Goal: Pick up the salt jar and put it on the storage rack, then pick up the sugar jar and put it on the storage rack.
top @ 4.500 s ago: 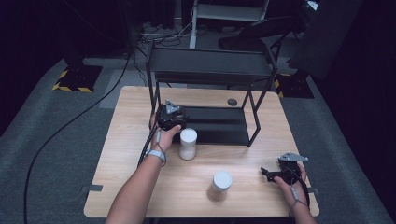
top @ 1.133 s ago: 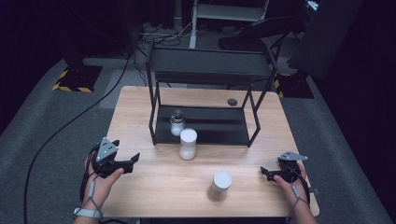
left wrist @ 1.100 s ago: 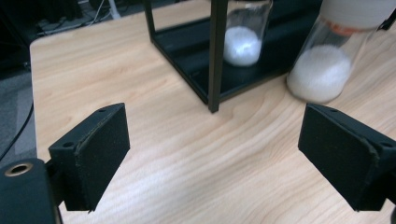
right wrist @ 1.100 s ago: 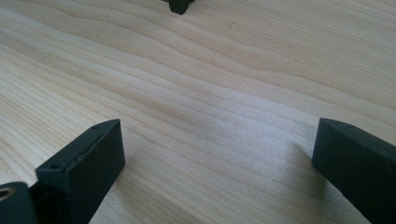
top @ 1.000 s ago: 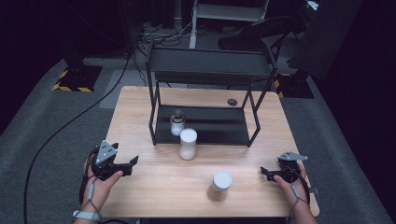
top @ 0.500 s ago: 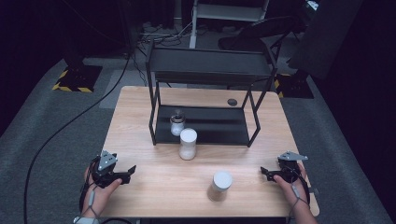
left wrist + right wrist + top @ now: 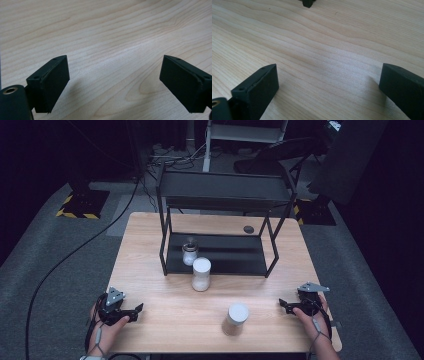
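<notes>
Near edge of the wooden table [image 7: 165, 330]: left gripper [image 7: 134, 311] sits low at the front-left corner, held in the person's left hand [image 7: 107, 330], jaws pointing toward the table's middle. Left gripper view: both black jaws spread wide, nothing between them, just bare wood grain under and ahead. Cable trails back off the table edge.

Front-right corner: right gripper [image 7: 283, 305] in the right hand [image 7: 314, 317], jaws pointing inward toward the left. Right gripper view: jaws spread, empty gap, bare wood below; a small dark bit of something at the top edge, can't tell what. Grey three-cornered plates visible on top of both grippers in the high view.

Neither gripper touches any jar.

Next out: white-lidded jar [image 7: 235, 318] stands upright on the front half of the table, right of centre, nearer the right gripper but well apart from it.

Further: taller white-lidded jar [image 7: 201, 274] upright near table centre, just in front of the black rack [image 7: 225, 190], by its front-left leg.

On the rack's lower shelf, left end: small jar [image 7: 189, 253] with a greyish top, upright, just behind the taller jar.

Back of the table, behind the rack: small dark round object [image 7: 248, 229] lying flat.
</notes>
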Available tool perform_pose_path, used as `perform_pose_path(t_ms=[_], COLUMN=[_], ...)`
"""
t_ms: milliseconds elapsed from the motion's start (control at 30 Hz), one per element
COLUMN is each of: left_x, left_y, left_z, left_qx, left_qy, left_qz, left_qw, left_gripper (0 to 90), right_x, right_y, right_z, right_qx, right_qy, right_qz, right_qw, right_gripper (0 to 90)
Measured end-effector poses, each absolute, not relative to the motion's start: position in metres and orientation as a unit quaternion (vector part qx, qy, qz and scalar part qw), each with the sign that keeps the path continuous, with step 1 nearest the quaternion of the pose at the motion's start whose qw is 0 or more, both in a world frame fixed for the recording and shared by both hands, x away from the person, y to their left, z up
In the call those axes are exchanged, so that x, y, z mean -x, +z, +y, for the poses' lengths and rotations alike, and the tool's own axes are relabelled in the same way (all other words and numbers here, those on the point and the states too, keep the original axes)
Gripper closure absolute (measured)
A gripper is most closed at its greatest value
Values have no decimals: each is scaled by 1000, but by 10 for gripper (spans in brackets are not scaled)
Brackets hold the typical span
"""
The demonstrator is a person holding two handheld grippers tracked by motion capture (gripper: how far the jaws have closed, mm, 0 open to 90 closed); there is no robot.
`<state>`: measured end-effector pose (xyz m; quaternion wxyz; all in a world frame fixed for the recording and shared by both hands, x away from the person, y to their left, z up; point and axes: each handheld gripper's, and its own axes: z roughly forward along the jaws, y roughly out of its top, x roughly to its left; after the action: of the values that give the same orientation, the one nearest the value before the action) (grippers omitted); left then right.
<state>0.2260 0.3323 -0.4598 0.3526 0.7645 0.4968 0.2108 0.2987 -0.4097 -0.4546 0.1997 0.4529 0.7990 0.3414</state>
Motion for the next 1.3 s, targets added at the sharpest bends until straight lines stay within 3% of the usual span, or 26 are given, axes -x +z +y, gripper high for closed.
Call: perform_pose_path(t_ms=[100, 833, 1000, 1300], left_x=[-227, -229, -230, -230], left_y=[-456, -456, -456, -456], left_z=[325, 326, 326, 325], left_qx=[-773, -765, -765, -765], left_qy=[218, 207, 207, 207], left_qz=[500, 517, 517, 518], left_qw=[322, 324, 323, 322], left_gripper=[87, 65, 62, 52], right_x=[-299, -302, -309, -308], right_y=[-455, -454, -447, -427], right_z=[-409, -405, -403, -391], right_qx=[-454, -459, -453, -435], right_qy=[341, 336, 331, 346], right_qz=[798, 798, 807, 809], right_qw=[200, 200, 185, 190], right_gripper=[23, 3, 46, 43])
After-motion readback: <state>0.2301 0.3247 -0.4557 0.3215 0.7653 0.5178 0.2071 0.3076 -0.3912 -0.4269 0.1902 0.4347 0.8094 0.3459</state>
